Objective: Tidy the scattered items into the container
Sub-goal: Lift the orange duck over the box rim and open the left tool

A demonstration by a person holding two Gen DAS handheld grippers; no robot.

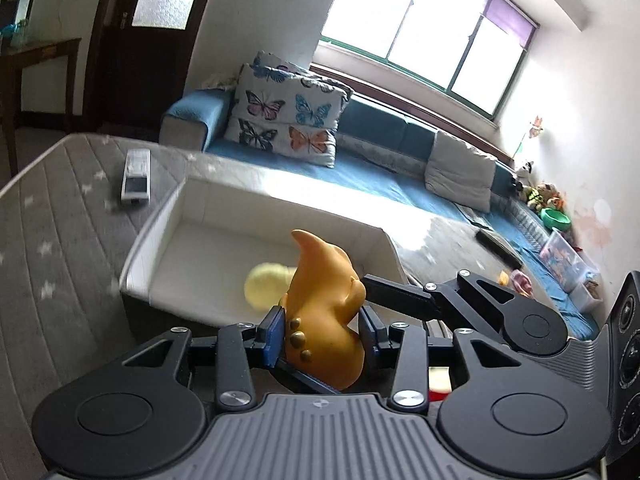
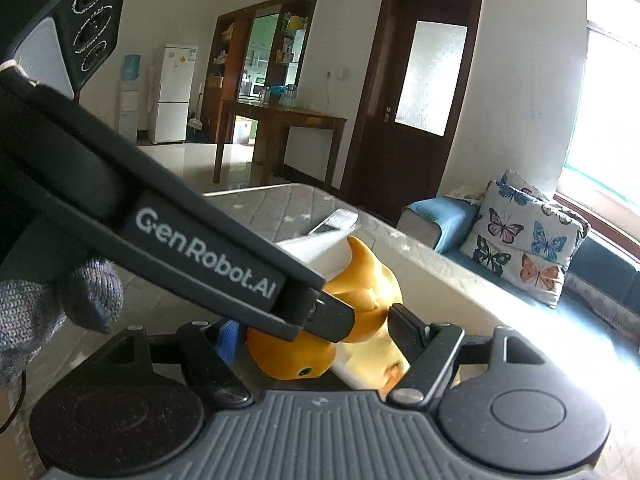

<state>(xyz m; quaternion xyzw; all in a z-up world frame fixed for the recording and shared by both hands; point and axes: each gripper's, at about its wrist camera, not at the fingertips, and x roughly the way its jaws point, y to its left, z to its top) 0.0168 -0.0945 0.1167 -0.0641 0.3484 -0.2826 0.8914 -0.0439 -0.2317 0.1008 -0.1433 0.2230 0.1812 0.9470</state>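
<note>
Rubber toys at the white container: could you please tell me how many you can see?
2. An orange toy is gripped in the left gripper at the white container's near edge; a pale yellow toy lies inside it. Others may be hidden behind the gripper.

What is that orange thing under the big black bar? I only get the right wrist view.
Observer: An orange toy. The left wrist view shows the left claw clamping it between blue pads.
Operator: Is the white box empty?
Observer: No, a pale yellow item lies on the floor of the white container.
Operator: Is anything outside it that I can't see?
Observer: Yes, a dark flat item lies past the container's right end.
</note>
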